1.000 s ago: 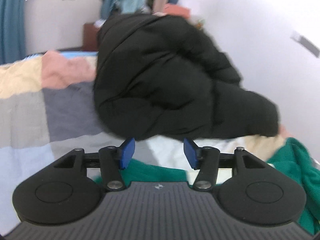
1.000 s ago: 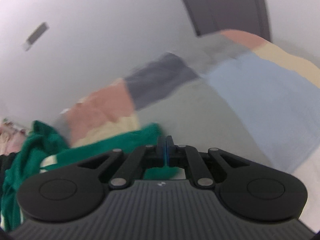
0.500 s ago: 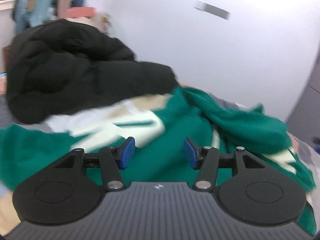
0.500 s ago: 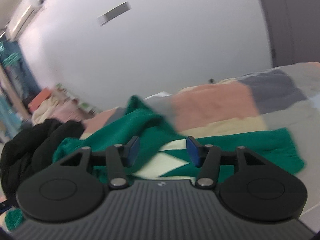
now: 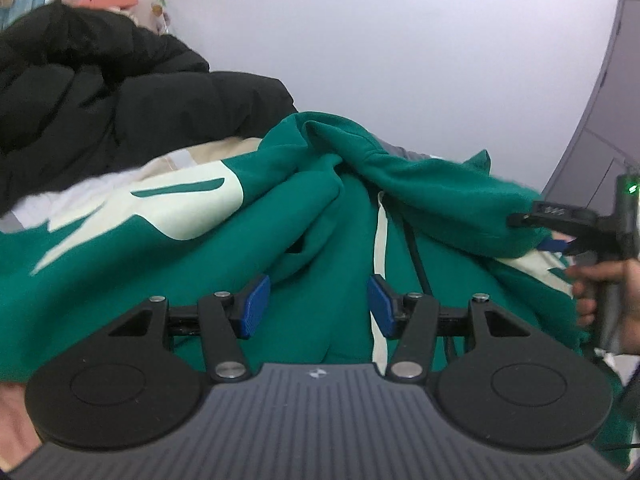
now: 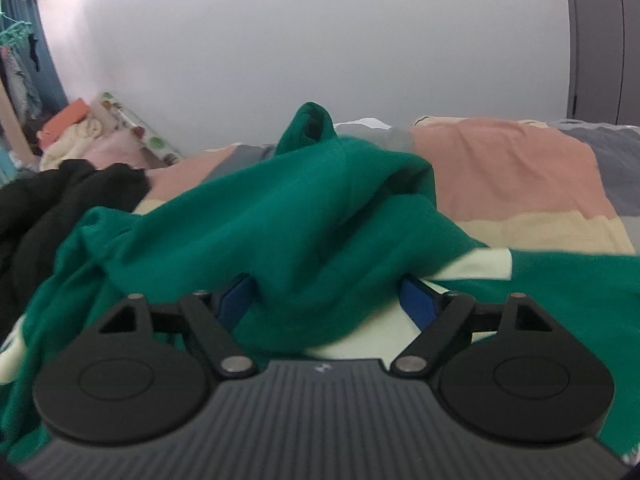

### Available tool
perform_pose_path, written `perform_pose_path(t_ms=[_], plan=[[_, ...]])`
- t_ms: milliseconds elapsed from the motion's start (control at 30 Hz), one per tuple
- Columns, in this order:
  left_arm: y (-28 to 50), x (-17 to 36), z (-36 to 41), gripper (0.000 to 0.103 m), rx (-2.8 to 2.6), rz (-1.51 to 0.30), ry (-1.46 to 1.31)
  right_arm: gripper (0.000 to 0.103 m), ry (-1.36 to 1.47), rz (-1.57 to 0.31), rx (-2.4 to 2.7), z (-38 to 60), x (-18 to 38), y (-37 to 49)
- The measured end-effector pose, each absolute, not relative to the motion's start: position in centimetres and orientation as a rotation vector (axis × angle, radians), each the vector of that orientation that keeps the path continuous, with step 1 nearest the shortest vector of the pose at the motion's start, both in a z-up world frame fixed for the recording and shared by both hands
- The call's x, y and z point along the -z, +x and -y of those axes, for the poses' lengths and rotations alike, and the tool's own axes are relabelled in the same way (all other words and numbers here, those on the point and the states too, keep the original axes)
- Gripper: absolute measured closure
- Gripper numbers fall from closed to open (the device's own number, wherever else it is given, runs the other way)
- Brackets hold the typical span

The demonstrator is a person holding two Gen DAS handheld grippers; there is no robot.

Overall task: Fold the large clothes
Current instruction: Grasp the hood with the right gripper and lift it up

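A green hoodie (image 5: 312,216) with cream lettering lies crumpled on the bed, its white drawstring (image 5: 379,236) running toward me. My left gripper (image 5: 319,306) hovers just over the hoodie's middle, open, with nothing pinched between its blue pads. In the right wrist view the hoodie (image 6: 280,224) bulges as a thick fold between the fingers of my right gripper (image 6: 326,302). Its jaws are opening and the pads stand apart from the cloth. The left wrist view also catches the right gripper (image 5: 534,234) at the hoodie's right edge, held by a hand (image 5: 600,280).
A black puffer jacket (image 5: 100,112) is heaped left of the hoodie, also in the right wrist view (image 6: 60,200). The patchwork quilt (image 6: 500,168) spreads out to the right. A pile of clothes (image 6: 72,132) sits by the white wall, and a grey wardrobe door (image 6: 600,40) stands far right.
The left gripper swung from the black jacket to over the green hoodie. The right gripper went from shut to wide apart and moved in, so a hoodie fold lies between its fingers.
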State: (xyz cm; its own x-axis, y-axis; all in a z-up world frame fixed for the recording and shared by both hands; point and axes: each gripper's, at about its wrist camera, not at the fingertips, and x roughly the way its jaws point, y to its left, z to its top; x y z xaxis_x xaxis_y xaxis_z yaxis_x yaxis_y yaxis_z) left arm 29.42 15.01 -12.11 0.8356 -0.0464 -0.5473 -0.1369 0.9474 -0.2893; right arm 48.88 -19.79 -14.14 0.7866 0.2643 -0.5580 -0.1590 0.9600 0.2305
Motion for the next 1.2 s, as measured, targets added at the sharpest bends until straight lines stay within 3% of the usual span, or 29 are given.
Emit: perform_pose_path(t_ms=[133,200,233,267,333,600,733,1000,1200], plan=[[31.0,13.6,-15.7,0.043,-0.058,-0.585,-0.328,0.021,0.148,-0.589,-0.197,18.4,14.9,50.6],[31.8,14.5,-16.1,0.043,-0.064,-0.600,-0.332,0.036,0.096,-0.558,-0.202,17.6,14.8,51.2],[32.2,14.8,-16.4,0.043,-0.063,-0.609,-0.340,0.061,0.076,-0.559,-0.211,17.1,14.6,51.6],[32.5,15.1,-16.6,0.043,-0.061,-0.614,-0.348,0.076,0.056,-0.569,-0.219,16.6,14.3,52.1],[32.9,15.3,-16.9,0.043,-0.058,-0.616,-0.361,0.083,0.002,-0.554,-0.238,15.4,12.7,52.9],[34.0,16.0,-16.8,0.043,-0.030,-0.593,-0.331,0.086,-0.155,-0.313,-0.300,7.9,1.3,59.7],[35.0,16.6,-17.1,0.043,-0.005,-0.567,-0.335,0.086,-0.179,-0.218,-0.285,2.8,-1.5,64.1],[36.2,17.7,-16.8,0.043,0.012,-0.485,-0.315,0.085,-0.245,-0.156,-0.269,-5.0,2.3,70.3],[35.6,18.5,-16.8,0.042,-0.030,-0.405,-0.340,0.083,-0.185,-0.251,-0.241,-6.1,6.6,74.0]])
